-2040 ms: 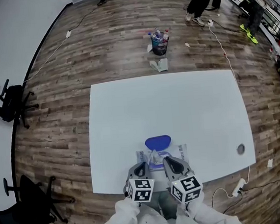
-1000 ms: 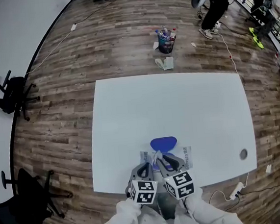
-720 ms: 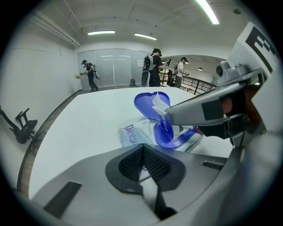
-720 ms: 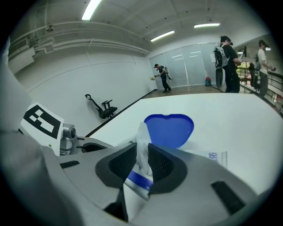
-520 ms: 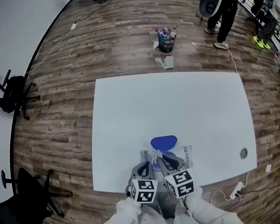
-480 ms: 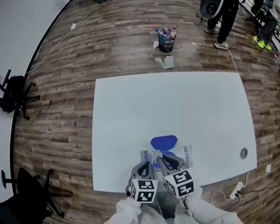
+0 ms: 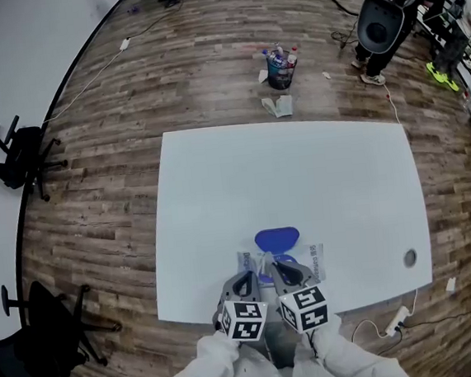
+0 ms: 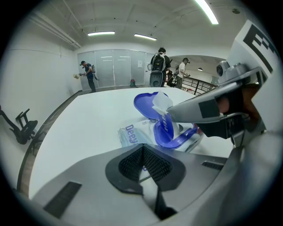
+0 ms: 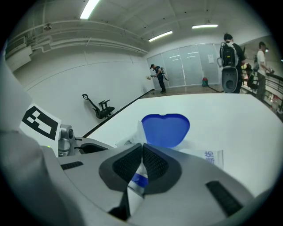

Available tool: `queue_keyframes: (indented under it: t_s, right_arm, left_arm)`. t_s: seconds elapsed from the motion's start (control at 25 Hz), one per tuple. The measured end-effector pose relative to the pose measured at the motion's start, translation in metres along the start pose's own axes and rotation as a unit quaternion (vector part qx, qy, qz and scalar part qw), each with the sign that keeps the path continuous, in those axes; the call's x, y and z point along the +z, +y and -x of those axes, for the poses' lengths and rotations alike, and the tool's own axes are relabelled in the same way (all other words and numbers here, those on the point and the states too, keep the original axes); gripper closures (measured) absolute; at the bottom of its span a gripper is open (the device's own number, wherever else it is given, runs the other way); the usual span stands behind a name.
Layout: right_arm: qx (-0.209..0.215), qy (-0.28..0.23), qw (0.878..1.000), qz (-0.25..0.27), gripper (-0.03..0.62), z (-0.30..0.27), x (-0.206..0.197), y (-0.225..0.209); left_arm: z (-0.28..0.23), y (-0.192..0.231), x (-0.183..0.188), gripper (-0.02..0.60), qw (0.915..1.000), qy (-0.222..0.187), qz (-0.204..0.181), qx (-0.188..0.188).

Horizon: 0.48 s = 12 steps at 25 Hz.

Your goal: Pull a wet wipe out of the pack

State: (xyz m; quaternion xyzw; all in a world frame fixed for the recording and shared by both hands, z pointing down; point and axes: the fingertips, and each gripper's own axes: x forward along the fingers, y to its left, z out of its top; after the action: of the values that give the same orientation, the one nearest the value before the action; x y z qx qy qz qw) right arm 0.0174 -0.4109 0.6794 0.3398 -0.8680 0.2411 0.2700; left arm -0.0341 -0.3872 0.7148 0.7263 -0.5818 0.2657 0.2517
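Pinching the wet wipe (image 8: 162, 102) right where it pokes out of the opening, the right gripper (image 9: 142, 145) has its jaws clamped on that white tuft. The tuft stands just above the pack (image 8: 130, 134), whose blue lid (image 7: 277, 239) is flipped back toward twelve o'clock. The pack lies flat at the six o'clock edge of the white table (image 7: 301, 177), right in front of the person.

At nine o'clock of the pinch, close alongside, the left gripper (image 8: 142, 148) has its jaws pressed together with nothing between the pads. Its tips are down by the pack's near end. Whether they actually bear on the wrapper cannot be told.

That is the worry from here. If the left tips are not pinning the pack, a pull is likely to lift the whole pack with the wipe. It could also drag the pack toward six o'clock and off the table edge. A sharp tug on so small a pinch could tear the damp sheet or let it slip free. A slanted pull could draw out a chain of sheets. The two grippers are also crowded and could knock together.

Farther out at twelve o'clock, a bucket of bottles (image 7: 278, 70) stands on the floor.
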Motion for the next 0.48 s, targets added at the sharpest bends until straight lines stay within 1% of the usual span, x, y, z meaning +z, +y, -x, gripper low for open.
queue_keyframes:
  t_s: [0.48]
  right_arm:
    - [-0.001,-0.01,1.0,-0.007,0.579,0.0074,0.0022,0.0027]
  left_arm:
    - [-0.0012,-0.0004,-0.0032,0.571,1.0,0.002,-0.002,0.0]
